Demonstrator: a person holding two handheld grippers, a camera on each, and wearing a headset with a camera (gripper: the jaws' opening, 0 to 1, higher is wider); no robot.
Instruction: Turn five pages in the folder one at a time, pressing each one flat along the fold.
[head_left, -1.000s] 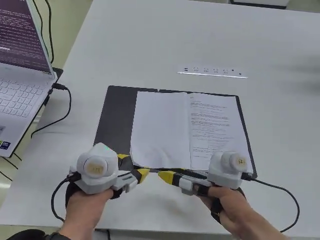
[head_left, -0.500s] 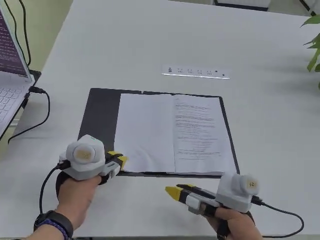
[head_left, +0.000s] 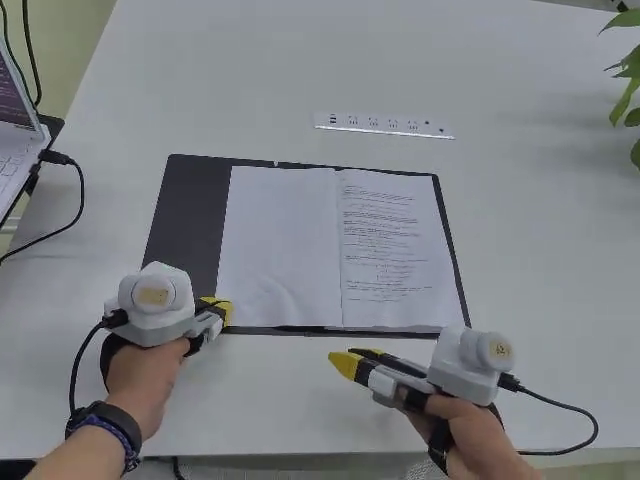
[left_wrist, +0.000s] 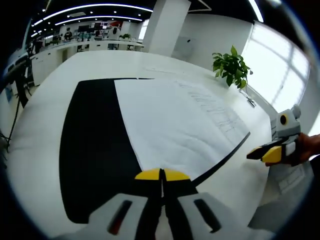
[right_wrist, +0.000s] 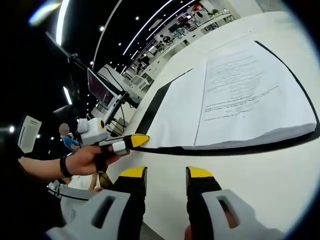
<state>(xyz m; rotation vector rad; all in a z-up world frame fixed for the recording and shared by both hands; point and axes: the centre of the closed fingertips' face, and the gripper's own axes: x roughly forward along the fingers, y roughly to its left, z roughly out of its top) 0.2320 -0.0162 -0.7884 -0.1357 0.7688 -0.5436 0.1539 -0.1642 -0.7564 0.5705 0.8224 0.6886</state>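
Spreading through an open office under strip lights (left_wrist: 95, 7), a broad white table (head_left: 300, 60) carries the black folder (head_left: 185, 240), which lies open at its middle. A blank page (head_left: 280, 250) is on the left and a printed page (head_left: 390, 250) on the right. A laptop (head_left: 12, 150) sits at ten o'clock, a plant (head_left: 625, 60) at two and a power strip (head_left: 382, 124) at twelve. The left gripper (head_left: 218, 310), jaws together, is at the folder's seven o'clock corner. The right gripper (head_left: 345, 362), jaws apart and empty, is over bare table at five.
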